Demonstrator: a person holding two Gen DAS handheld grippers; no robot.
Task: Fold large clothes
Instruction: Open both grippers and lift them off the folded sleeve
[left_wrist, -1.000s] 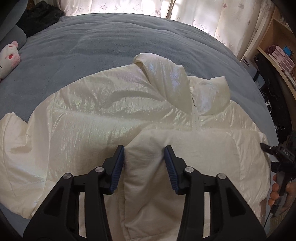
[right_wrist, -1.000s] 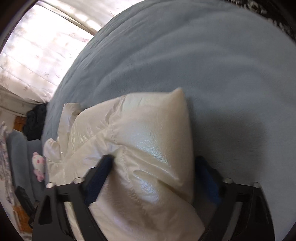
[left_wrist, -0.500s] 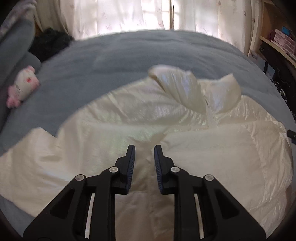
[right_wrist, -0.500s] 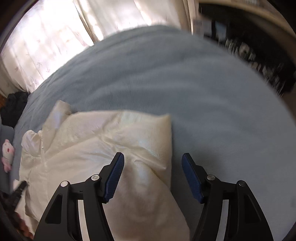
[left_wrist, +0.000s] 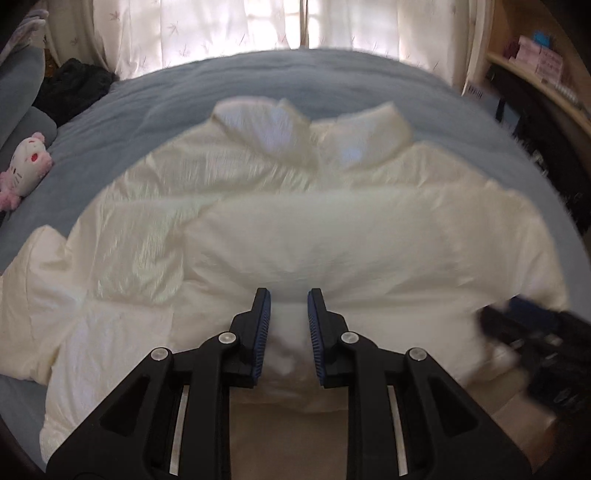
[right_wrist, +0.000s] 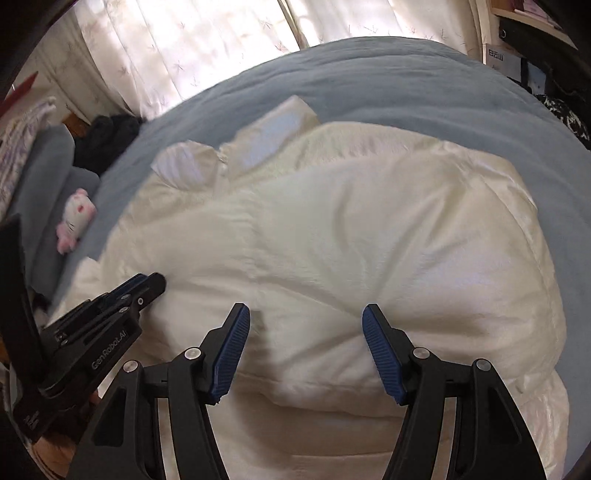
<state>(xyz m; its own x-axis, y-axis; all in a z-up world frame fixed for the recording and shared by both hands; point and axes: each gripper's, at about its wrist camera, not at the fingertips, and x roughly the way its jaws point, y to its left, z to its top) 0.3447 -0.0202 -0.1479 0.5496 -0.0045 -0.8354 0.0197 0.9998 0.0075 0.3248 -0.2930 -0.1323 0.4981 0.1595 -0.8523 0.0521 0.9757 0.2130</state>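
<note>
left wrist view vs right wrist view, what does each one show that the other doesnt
Only the left wrist view shows the wooden shelf with pink boxes. Only the right wrist view shows the white box with printed characters and the jacket's far right edge on the bedspread. Both show the cream puffer jacket, the pink plush toy, the curtains, and both grippers, left and right.

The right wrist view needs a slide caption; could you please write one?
Open right hand-held gripper hovers above a cream puffer jacket spread on a blue bed.
</note>
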